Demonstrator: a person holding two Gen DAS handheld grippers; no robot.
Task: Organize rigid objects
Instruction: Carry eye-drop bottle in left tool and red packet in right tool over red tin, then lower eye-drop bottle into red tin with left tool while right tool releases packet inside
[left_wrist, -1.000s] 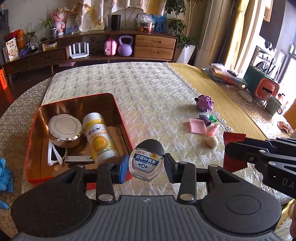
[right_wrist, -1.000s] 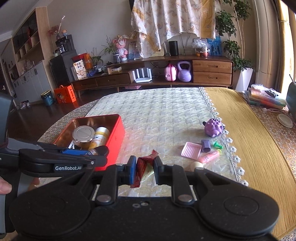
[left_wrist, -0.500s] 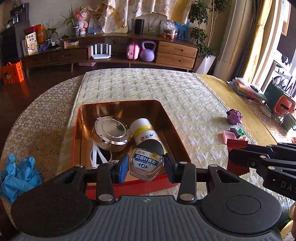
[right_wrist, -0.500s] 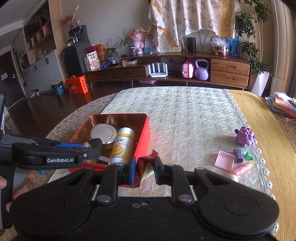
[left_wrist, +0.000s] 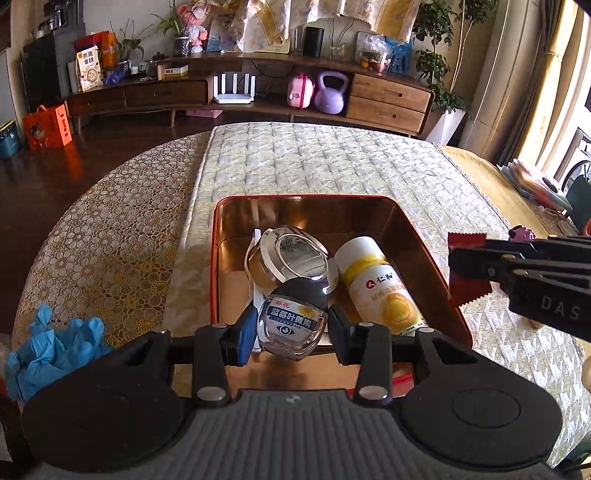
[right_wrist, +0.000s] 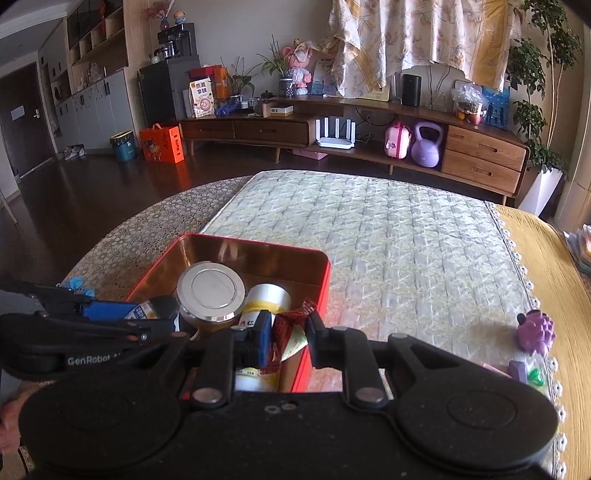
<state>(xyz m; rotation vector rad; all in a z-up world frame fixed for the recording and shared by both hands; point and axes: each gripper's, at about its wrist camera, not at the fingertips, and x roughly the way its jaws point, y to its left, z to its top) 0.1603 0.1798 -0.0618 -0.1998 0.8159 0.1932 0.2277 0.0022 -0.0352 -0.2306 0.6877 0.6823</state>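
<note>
My left gripper (left_wrist: 291, 328) is shut on a small clear bottle with a black cap and blue label (left_wrist: 292, 320), held above the near end of the red tin box (left_wrist: 424, 243). The box holds a round silver-lidded jar (left_wrist: 288, 254), a white and yellow bottle (left_wrist: 380, 284) and white items beneath. My right gripper (right_wrist: 289, 339) is shut on a red snack packet (right_wrist: 290, 330), at the box's right wall (right_wrist: 314, 291); the packet also shows in the left wrist view (left_wrist: 467, 275).
Blue gloves (left_wrist: 55, 343) lie left of the box. A purple grape toy (right_wrist: 535, 332) and small purple and green pieces (right_wrist: 524, 371) lie on the cloth at the right. The quilted table runner (right_wrist: 388, 236) stretches beyond the box.
Both grippers moved left with their loads. The left gripper's bottle now hangs over the box's inside; the right gripper's packet has come up to the box's right wall.
</note>
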